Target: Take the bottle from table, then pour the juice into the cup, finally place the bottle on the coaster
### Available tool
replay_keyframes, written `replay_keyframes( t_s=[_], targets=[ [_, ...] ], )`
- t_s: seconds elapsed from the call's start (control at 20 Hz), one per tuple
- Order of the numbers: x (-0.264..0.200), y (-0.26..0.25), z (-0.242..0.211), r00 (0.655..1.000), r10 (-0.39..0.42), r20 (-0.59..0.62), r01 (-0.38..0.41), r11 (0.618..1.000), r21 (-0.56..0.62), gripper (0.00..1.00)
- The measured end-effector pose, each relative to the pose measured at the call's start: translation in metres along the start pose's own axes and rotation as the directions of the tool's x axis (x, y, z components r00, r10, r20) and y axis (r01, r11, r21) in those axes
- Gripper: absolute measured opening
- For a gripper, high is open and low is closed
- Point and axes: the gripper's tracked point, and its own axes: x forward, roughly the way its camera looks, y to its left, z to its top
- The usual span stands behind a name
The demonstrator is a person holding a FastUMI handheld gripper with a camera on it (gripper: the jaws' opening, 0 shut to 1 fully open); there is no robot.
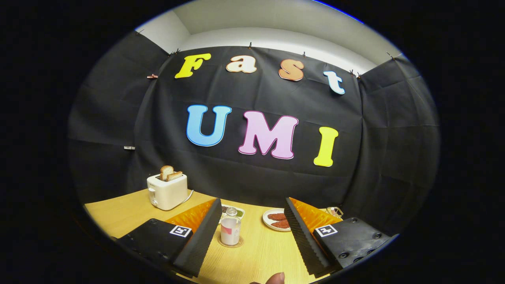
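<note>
A small clear bottle (230,228) with pale pink juice in its lower part and a clear cap stands upright on a round brown coaster (231,242) on the wooden table (260,252). My gripper (248,215) is open, its fingers spread wide to either side, and the bottle stands just ahead between them, nearer the left finger (203,236). Neither finger touches the bottle. The right finger (302,238) is well apart from it.
A cream toaster (167,191) with two slices of toast sits at the table's far left. A white plate (267,219) with reddish food lies beyond the right finger. A small white dish (239,213) sits behind the bottle. A fingertip (275,278) shows at the near table edge.
</note>
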Motion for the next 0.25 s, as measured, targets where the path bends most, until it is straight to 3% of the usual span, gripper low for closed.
replay_keyframes(
  t_s=[0.25],
  targets=[
    [-0.0041, 0.0082, -0.0027, 1.000, 0.023, -0.011, -0.023, 1.000, 0.001, 0.97]
  ],
)
